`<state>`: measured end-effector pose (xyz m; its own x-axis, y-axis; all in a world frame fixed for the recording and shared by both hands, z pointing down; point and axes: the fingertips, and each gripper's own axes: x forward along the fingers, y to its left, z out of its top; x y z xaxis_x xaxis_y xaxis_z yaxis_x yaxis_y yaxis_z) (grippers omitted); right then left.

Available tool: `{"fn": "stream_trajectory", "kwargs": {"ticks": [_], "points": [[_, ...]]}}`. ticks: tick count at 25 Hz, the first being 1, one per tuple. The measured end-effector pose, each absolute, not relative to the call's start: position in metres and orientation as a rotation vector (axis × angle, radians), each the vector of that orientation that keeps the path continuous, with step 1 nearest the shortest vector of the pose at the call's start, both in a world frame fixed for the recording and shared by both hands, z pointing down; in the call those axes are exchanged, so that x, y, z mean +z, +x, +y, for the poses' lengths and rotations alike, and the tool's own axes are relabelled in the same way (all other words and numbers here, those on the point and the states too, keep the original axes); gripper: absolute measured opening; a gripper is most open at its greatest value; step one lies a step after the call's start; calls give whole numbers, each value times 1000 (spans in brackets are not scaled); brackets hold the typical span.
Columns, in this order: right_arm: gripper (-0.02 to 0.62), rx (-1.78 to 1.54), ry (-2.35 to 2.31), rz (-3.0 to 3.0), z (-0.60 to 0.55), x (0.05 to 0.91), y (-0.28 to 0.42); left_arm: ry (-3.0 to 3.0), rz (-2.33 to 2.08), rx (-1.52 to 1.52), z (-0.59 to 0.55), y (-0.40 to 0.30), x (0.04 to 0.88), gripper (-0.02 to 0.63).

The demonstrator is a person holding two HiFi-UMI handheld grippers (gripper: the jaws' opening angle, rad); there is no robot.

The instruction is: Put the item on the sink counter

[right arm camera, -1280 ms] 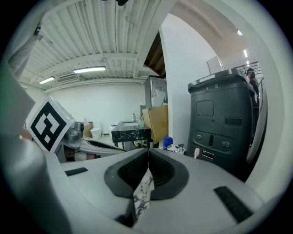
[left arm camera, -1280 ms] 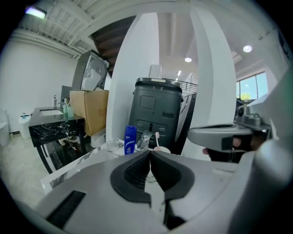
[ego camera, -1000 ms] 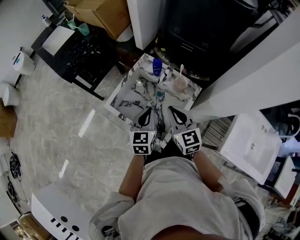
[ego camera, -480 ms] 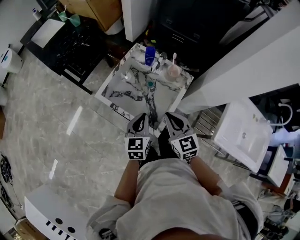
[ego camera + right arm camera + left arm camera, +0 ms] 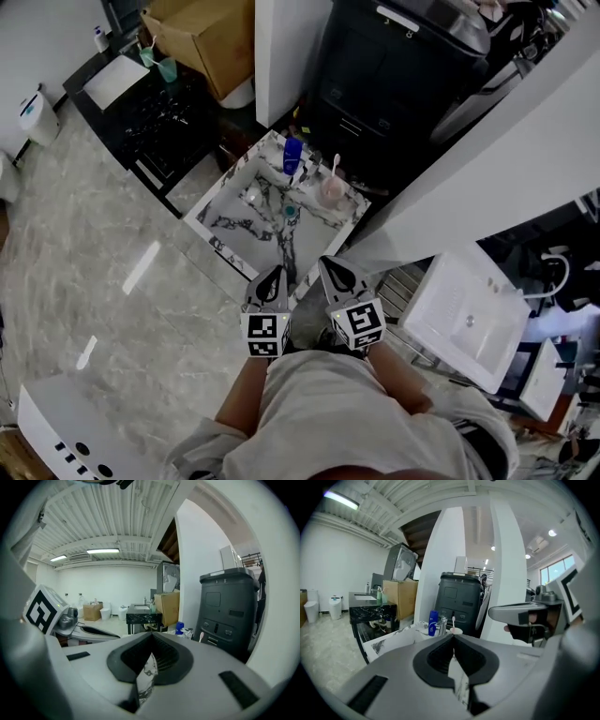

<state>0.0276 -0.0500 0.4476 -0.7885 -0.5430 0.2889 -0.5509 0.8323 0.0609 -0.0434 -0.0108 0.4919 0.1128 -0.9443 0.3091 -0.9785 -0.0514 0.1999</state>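
- The left tool point(image 5: 277, 274) and the right tool point(image 5: 330, 267) are held side by side close to the person's body, pointing toward the marbled sink desk point(image 5: 217, 220). They are well short of it, which is judged a carrying or resting posture rather than a reach.
- In the left gripper view the left tool point(image 5: 453, 634) is seen clenched, its jaws meeting at the tips, and nothing is gripped; only the marbled desk surface shows through the gap lower down.
- The right tool point(image 5: 151, 633) is likewise seen closed at the tips and empty in its own view.
- A blue bottle point(image 5: 292, 155) and a cup with a toothbrush point(image 5: 330, 190) are set upright along the far edge of the desk, near each other and clear of the basin, presumably so the bowl is left free.
- Which of these is the task's item cannot be told. Since neither tool carries anything, it is judged that the item either already stands among the things on the desk or has not yet been picked up.
- If a pick-up is needed, both tools would first have to be opened and brought forward.
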Motion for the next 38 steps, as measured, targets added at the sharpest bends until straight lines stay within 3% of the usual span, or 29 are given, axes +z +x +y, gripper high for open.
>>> {"fn": "stream_trajectory", "kwargs": {"ticks": [15,38], "points": [[5,-92,961,-2906,-69,354,98,2150,-2041,-5,-36,16,386,9],[5,-150,942,-2907,-52,339,93,2136,-2137,-34,-18,7,366,11]]}}
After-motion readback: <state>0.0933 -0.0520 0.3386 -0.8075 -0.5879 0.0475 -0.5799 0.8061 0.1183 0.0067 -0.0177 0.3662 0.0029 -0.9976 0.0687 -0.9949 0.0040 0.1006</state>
